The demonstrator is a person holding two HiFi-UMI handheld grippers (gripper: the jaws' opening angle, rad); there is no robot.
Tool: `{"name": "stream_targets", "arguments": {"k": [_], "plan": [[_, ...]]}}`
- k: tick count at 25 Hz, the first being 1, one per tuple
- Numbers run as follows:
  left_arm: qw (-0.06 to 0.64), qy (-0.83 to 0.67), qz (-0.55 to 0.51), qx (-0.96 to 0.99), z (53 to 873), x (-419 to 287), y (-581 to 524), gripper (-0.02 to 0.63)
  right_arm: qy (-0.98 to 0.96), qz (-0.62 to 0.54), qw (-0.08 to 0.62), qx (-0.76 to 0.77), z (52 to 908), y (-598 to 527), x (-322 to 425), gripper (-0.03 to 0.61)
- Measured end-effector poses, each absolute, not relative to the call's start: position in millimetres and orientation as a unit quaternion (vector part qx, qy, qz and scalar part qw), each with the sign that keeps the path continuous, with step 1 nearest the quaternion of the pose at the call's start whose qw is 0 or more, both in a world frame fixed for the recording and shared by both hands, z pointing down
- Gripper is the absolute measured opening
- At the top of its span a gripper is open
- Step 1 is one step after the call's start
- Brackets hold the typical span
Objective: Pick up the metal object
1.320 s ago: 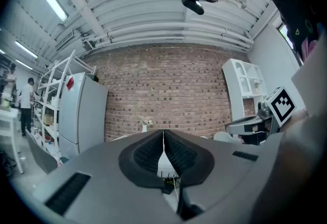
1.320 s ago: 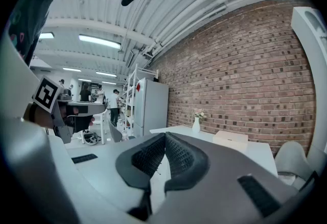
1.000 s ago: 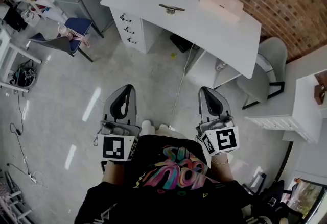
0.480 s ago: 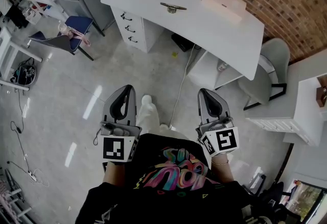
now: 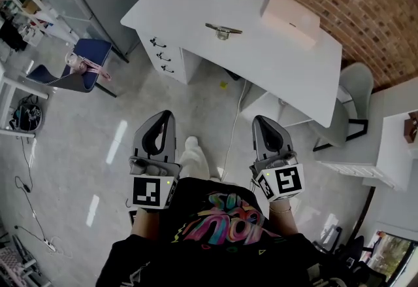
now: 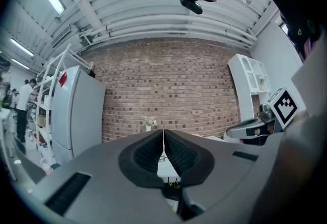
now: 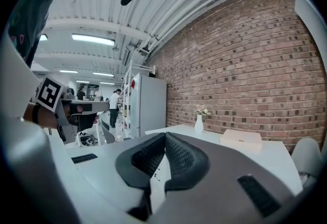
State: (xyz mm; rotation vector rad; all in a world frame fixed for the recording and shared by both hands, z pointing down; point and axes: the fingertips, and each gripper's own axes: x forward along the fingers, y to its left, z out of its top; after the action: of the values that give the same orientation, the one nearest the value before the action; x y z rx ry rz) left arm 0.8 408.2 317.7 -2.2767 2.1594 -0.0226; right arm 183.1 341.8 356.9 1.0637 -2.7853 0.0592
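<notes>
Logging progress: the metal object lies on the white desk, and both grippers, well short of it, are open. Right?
No: the left gripper and right gripper are both shut and empty, as the two gripper views show. The metal object does lie on the white desk, well ahead of them.

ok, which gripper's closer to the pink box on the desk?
Right. The right gripper hangs almost straight back from the pink box; the left gripper is further off, back and left.
</notes>
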Motion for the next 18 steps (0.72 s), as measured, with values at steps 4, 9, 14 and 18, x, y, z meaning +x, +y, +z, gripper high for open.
{"name": "stream_targets", "arguments": {"k": [4,9,14,18], "plan": [[0.005,0.682,-0.013,-0.731,313,-42,352,0.029,-0.931,0.015,0.076,0.357,353,287,138,0.018],[0.004,0.673,-0.019,-0.739,318,-83,297,0.029,-0.924,0.017,0.076,0.374,352,231,102,0.02],[0.005,0.655,-0.014,-0.756,320,-103,254,0.029,-0.913,0.027,0.084,0.398,357,194,85,0.02],[-0.004,0.644,-0.016,-0.765,331,-112,234,0.029,-0.906,0.033,0.092,0.412,363,178,78,0.02]]}}
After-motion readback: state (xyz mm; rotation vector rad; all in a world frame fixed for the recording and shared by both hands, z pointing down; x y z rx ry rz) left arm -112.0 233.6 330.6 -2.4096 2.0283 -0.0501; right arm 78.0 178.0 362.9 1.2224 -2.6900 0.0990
